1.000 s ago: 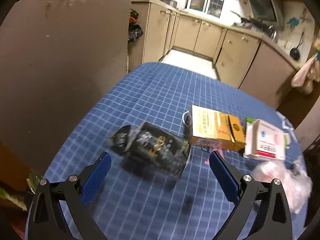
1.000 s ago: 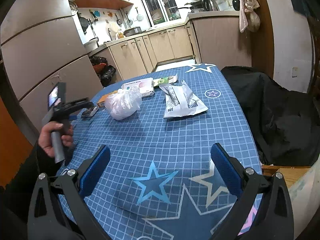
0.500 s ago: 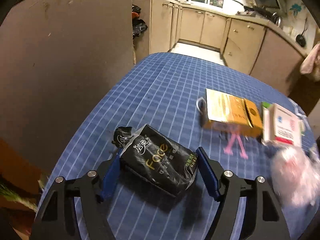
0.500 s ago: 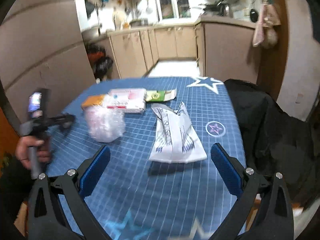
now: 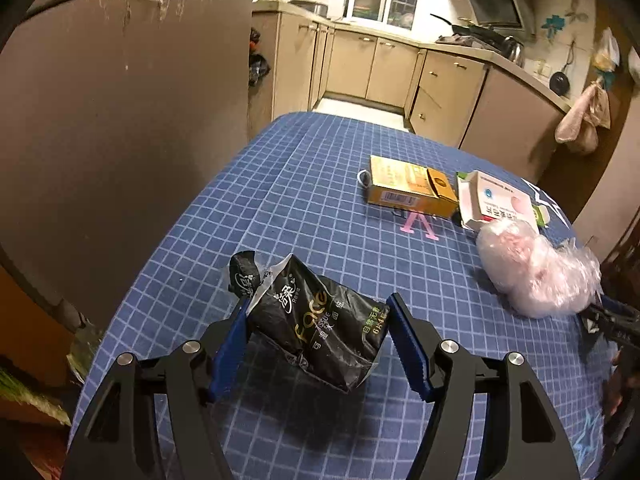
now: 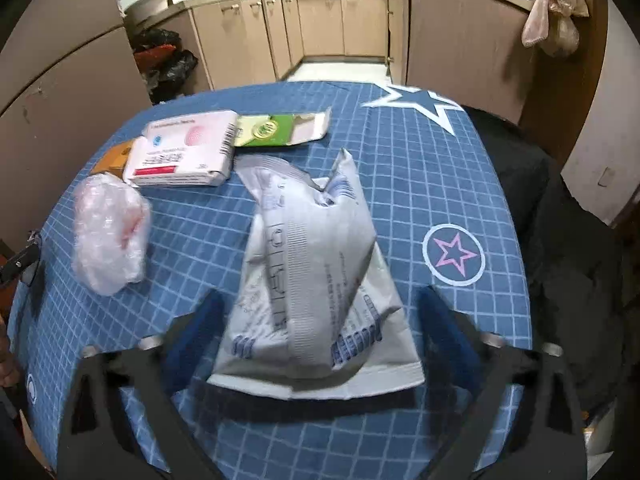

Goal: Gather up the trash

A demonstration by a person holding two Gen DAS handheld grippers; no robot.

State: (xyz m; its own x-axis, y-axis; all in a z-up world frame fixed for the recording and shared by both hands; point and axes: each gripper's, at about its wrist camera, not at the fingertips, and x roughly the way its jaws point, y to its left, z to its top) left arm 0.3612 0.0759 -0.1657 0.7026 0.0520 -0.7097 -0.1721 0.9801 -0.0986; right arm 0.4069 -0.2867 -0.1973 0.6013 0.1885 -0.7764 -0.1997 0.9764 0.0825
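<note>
A crumpled black tissue wrapper lies on the blue checked tablecloth. My left gripper straddles it; both blue pads press its sides and the jaws are still closing. In the right wrist view a white printed plastic bag lies between the fingers of my right gripper. Those jaws are closing too, but a gap shows on each side of the bag. The right-hand tool shows blurred at the right edge of the left wrist view.
Further back lie a yellow carton, a white and pink box, a flattened green carton and a crumpled clear plastic bag. A dark-draped chair stands by the table's right edge. Kitchen cabinets line the back.
The left gripper advanced over the black wrapper and its jaws narrowed onto it. The right gripper moved forward and down to the white bag, and its jaws narrowed around it.
</note>
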